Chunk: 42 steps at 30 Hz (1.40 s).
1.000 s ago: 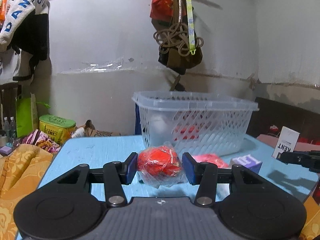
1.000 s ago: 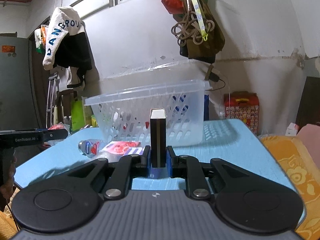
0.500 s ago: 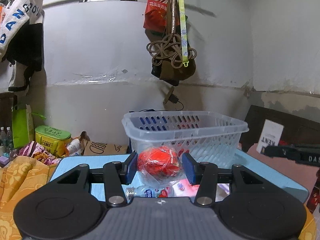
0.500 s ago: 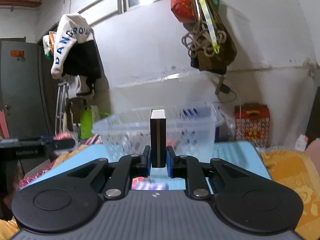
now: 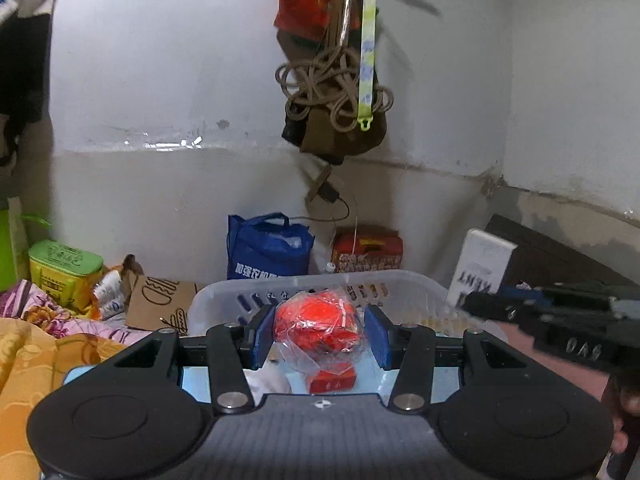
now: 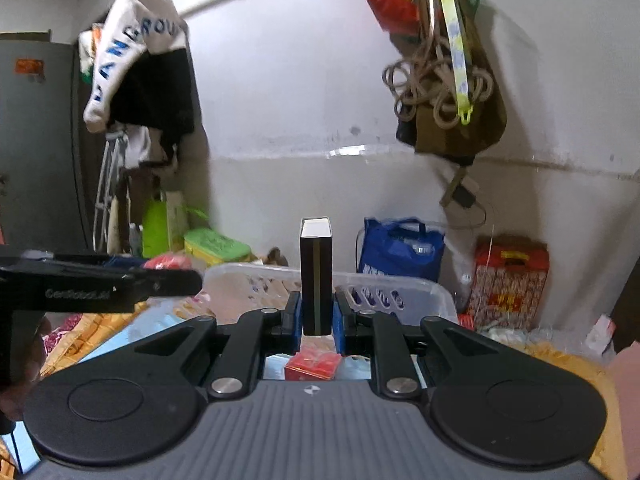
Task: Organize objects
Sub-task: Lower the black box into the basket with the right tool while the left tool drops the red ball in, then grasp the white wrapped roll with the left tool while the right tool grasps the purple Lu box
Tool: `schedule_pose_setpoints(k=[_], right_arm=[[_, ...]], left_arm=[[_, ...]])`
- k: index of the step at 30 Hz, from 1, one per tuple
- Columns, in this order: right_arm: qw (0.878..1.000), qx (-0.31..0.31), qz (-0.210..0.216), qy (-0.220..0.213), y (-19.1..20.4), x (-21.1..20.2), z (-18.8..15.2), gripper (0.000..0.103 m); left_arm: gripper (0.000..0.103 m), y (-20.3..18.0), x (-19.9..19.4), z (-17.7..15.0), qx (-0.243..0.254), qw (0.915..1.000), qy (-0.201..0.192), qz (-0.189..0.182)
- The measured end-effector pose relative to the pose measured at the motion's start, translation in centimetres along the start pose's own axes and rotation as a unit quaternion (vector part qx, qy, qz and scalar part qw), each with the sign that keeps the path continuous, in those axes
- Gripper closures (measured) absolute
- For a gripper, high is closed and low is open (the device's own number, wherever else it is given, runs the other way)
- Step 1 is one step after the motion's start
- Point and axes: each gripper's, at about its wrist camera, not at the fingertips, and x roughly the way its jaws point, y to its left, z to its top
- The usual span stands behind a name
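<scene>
My left gripper (image 5: 320, 330) is shut on a red ball wrapped in clear plastic (image 5: 318, 320) and holds it above the near side of the clear plastic basket (image 5: 224, 294). A small red box (image 5: 333, 380) lies inside the basket below it. My right gripper (image 6: 316, 320) is shut on a narrow dark box with a white top (image 6: 316, 276), held upright above the same basket (image 6: 420, 286). The red box (image 6: 313, 365) shows below it. The right gripper with its white box (image 5: 482, 266) reaches in at the right of the left wrist view.
A blue bag (image 5: 268, 248) and a red carton (image 5: 368, 248) stand by the wall behind the basket. A green tin (image 5: 64, 268) and cardboard (image 5: 160, 304) lie at the left. Orange cloth (image 5: 36, 360) is at the left, and the left gripper (image 6: 100, 282) crosses the right wrist view.
Both grippers have risen and moved forward over the basket, each still holding its object. The basket now lies below the fingers instead of ahead of them.
</scene>
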Motion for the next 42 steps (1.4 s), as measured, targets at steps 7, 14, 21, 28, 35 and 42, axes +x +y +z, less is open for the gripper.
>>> schedule_pose_setpoints(k=[7,14,21,28,35,42], right_arm=[[1.0,-0.014,-0.022,0.015,-0.2,2.1,-0.8,0.074],[0.998,-0.01,-0.058,-0.029,-0.2,-1.3,-1.8,0.001],[0.997,0.043,-0.05,-0.03,-0.3,-6.8,-8.0,0.0],[0.992,0.094,-0.076,-0.02,-0.9,-8.9,-12.9,0.0],[0.99,0.118,-0.081,-0.003,-1.1,-8.7,-13.6,0.0],[0.991,0.118,-0.056,0.017,0.2,-6.9,-14.3,0.0]], left_arm=[[0.047,0.4,3.4,0.7,-0.017,0.9995,0.015,0.022],[0.013,1.1,2.0,-0.4,-0.017,0.9993,-0.011,0.033],[0.012,-0.4,-5.7,-7.6,-0.021,0.9994,-0.026,-0.003],[0.012,-4.0,-6.7,-15.0,-0.017,0.9994,0.019,-0.022],[0.012,-5.9,-4.9,-17.3,-0.005,0.9988,0.048,0.007],[0.05,-4.1,-4.8,-18.4,-0.009,0.998,0.062,0.007]])
